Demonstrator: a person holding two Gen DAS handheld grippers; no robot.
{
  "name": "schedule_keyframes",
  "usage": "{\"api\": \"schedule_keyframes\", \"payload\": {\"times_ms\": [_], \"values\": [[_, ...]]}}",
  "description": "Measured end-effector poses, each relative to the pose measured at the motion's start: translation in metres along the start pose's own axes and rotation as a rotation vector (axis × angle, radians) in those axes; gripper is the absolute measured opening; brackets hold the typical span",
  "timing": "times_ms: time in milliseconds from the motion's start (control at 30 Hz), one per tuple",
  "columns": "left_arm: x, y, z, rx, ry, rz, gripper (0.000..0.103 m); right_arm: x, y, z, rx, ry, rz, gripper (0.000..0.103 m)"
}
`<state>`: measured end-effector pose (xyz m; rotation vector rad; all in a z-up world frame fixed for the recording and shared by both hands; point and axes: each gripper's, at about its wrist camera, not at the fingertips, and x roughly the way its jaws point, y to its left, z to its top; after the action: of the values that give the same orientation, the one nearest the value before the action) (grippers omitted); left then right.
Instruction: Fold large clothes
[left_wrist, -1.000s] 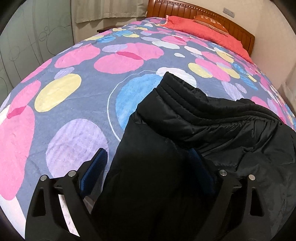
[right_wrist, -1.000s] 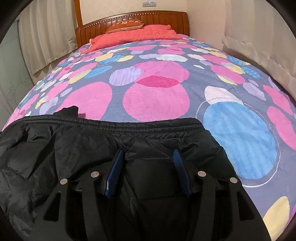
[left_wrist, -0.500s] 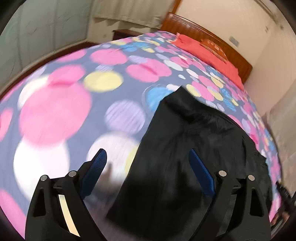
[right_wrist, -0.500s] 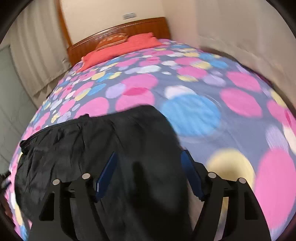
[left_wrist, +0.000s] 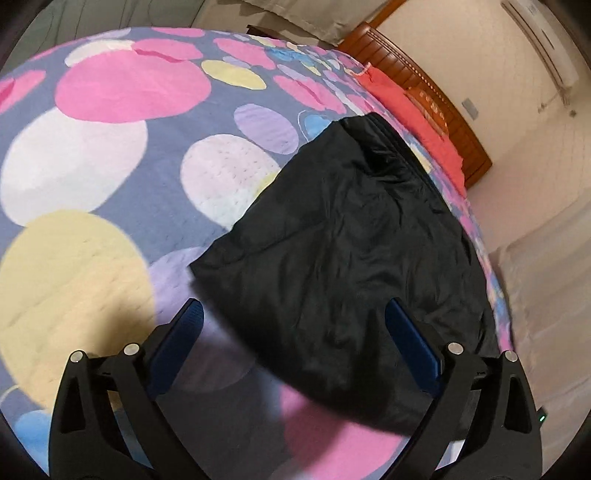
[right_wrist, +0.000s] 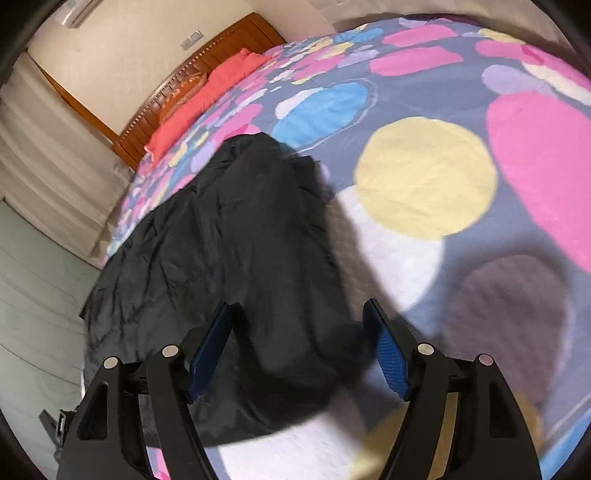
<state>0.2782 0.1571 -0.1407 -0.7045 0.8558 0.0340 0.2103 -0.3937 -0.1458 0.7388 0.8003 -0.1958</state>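
Both tools, left (left_wrist: 293, 347) and right (right_wrist: 299, 347), hang spread over the puffy, slippery black jacket (left_wrist: 343, 251) on the bed (left_wrist: 92, 177); pinch its thick near corners.

The jacket (left_wrist: 343, 258) is plain black. The bedspread (left_wrist: 110, 184) is grey-blue with pink, yellow, white, lilac and blue spots. The pillow (left_wrist: 417, 122) is coral red.

The folded, black, puffy quilted jacket (left_wrist: 343, 240) lies on the bed's dotted purple-blue bedspread (left_wrist: 122, 177), beyond the left gripper's (left_wrist: 295, 332) wide-apart, empty blue-padded fingers.
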Motion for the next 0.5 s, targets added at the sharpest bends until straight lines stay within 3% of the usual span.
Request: {"api": "schedule_keyframes", "payload": {"times_ms": [33, 67, 100, 200, 333, 500], "values": [[0.002, 0.001, 0.002, -0.014, -0.007, 0.002, 0.097, 0.002, 0.001, 0.0, -0.002, -0.005, -0.009, 0.062], [0.003, 0.0, 0.003, -0.029, -0.015, 0.01, 0.083, 0.006, 0.003, 0.0, -0.007, -0.009, -0.025, 0.057], [0.005, -0.001, 0.005, -0.03, -0.024, 0.048, 0.061, 0.008, 0.003, 0.0, -0.002, -0.011, -0.023, 0.051], [0.005, 0.004, 0.008, -0.037, -0.023, 0.016, 0.031, 0.008, 0.003, -0.002, 0.01, -0.017, 0.007, 0.035], [-0.006, -0.002, 0.005, -0.011, -0.038, 0.018, 0.022, -0.004, 0.003, -0.004, 0.008, -0.029, 0.036, 0.026], [-0.028, 0.002, -0.003, 0.007, -0.054, 0.001, 0.018, -0.017, 0.0, -0.011, 0.005, -0.025, 0.046, 0.025]]}}
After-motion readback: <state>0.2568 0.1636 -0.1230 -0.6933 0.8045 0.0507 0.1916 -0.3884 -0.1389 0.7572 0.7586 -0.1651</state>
